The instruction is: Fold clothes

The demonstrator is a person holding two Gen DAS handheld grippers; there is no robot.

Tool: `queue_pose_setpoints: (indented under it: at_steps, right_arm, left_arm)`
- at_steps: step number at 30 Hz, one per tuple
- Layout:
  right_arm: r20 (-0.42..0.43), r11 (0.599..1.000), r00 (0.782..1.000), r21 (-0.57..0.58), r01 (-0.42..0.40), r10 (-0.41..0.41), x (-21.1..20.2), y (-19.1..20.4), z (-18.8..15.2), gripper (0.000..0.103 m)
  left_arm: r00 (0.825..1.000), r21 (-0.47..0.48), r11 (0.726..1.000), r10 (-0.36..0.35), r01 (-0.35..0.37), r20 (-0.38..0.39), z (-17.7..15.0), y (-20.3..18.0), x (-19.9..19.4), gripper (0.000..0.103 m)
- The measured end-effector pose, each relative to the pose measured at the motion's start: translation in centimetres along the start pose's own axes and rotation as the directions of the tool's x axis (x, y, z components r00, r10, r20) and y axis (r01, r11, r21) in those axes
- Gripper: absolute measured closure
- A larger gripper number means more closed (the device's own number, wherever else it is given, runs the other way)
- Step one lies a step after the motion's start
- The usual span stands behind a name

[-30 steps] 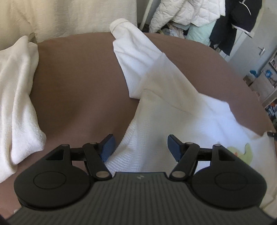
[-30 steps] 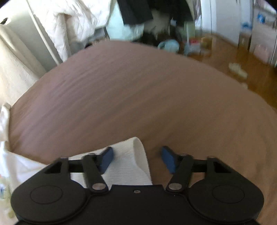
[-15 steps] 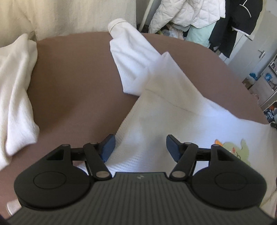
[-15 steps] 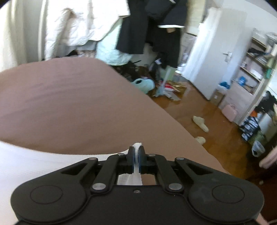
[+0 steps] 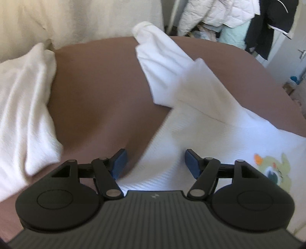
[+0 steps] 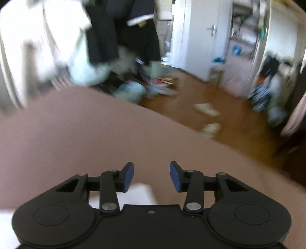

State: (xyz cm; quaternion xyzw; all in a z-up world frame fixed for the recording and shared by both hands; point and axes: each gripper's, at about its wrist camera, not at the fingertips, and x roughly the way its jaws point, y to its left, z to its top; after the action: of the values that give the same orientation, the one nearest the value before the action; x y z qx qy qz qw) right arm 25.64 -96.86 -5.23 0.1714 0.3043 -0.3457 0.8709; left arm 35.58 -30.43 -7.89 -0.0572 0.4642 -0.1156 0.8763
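Note:
A white knit top (image 5: 200, 118) with a green and orange print (image 5: 275, 170) lies spread on the brown bed (image 5: 99, 92), one sleeve (image 5: 158, 57) stretched toward the far edge. My left gripper (image 5: 155, 162) is open just above the top's near edge, holding nothing. In the right wrist view, my right gripper (image 6: 152, 176) is open over the brown bed (image 6: 95, 138); a white piece of the top (image 6: 137, 195) lies loose just below its fingers.
A second white garment (image 5: 24, 107) lies bunched on the bed's left side. Cream curtains (image 5: 76, 19) hang behind. Jackets (image 5: 220, 13) hang at the back right. The right wrist view shows a wooden floor (image 6: 220, 118) with slippers (image 6: 206, 113) beyond the bed's edge.
My right gripper had shut on the white sleeve end half a second ago; now it is open and the cloth lies free. The left gripper stays open and has shifted slightly.

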Motion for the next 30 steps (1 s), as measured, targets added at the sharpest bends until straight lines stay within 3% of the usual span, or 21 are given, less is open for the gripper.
queue_pose_setpoints:
  at_steps: [3,5,7,9,10,12,13,16,20,23,24,26,28,30]
  right_arm:
    - [0.008,0.986,0.989,-0.077,-0.146,0.147,-1.7,2.8,-0.1,0.041]
    - [-0.023,0.963,0.972,-0.128,-0.236,0.235,-2.2,4.9,-0.8,0.04]
    - [-0.075,0.924,0.939,-0.17,-0.342,0.334,-2.4,7.0,-1.9,0.04]
    - [-0.118,0.886,0.904,-0.185,-0.426,0.41,-2.3,9.0,-3.0,0.04]
    - [-0.141,0.869,0.887,-0.182,-0.46,0.44,-2.3,9.8,-3.7,0.04]
    - [-0.174,0.851,0.864,-0.167,-0.498,0.472,-2.0,11.4,-4.5,0.04]
    - [-0.194,0.841,0.853,-0.166,-0.515,0.484,-2.1,12.2,-4.9,0.04]
    - [-0.23,0.805,0.822,-0.186,-0.563,0.521,-2.9,13.5,-5.7,0.04]
    - [-0.302,0.768,0.792,-0.224,-0.6,0.531,-3.6,15.0,-7.6,0.04]
    - [-0.321,0.785,0.799,-0.208,-0.583,0.508,-2.6,15.4,-8.4,0.04]
    - [-0.327,0.787,0.798,-0.204,-0.583,0.506,-2.6,15.2,-8.7,0.04]
    - [-0.341,0.787,0.794,-0.198,-0.584,0.504,-2.8,14.8,-9.2,0.04]
    - [-0.344,0.785,0.8,-0.222,-0.578,0.491,-2.9,14.4,-9.2,0.04]
    - [-0.335,0.79,0.812,-0.239,-0.564,0.478,-2.4,13.9,-8.7,0.04]
  left_arm:
    - [0.996,-0.039,0.996,-0.085,0.084,-0.016,0.3,1.0,0.4,0.021]
    - [0.988,-0.083,0.985,-0.151,0.149,-0.024,0.6,1.4,0.9,0.019]
    - [0.984,-0.084,0.981,-0.178,0.175,-0.026,1.0,1.1,1.5,0.022]
    - [0.989,-0.006,0.99,-0.138,0.138,-0.046,1.5,-0.3,2.2,0.067]
    - [0.993,0.049,0.993,-0.104,0.107,-0.064,1.8,-1.2,2.7,0.1]
    - [0.996,0.13,0.99,-0.045,0.054,-0.074,2.4,-2.8,2.6,0.1]
    - [0.999,0.147,0.989,-0.017,0.023,-0.04,2.9,-3.2,1.8,0.1]
    - [0.999,0.11,0.994,0.007,-0.011,0.036,5.0,-2.9,-0.4,0.1]
    - [0.996,0.092,0.994,0.069,-0.063,-0.062,5.5,-2.2,2.8,0.1]
    - [0.993,0.051,0.999,0.024,-0.018,-0.113,5.7,-1.3,3.0,0.095]
    - [0.993,0.031,1.0,0.004,0.0,-0.118,5.9,-0.9,2.7,0.091]
    - [0.995,-0.046,0.998,-0.054,0.05,-0.08,7.2,0.7,1.4,0.052]
    - [0.996,-0.119,0.989,-0.086,0.083,-0.016,9.0,2.3,0.4,0.041]
    - [0.997,-0.166,0.983,-0.074,0.078,0.029,11.0,3.6,0.5,0.041]
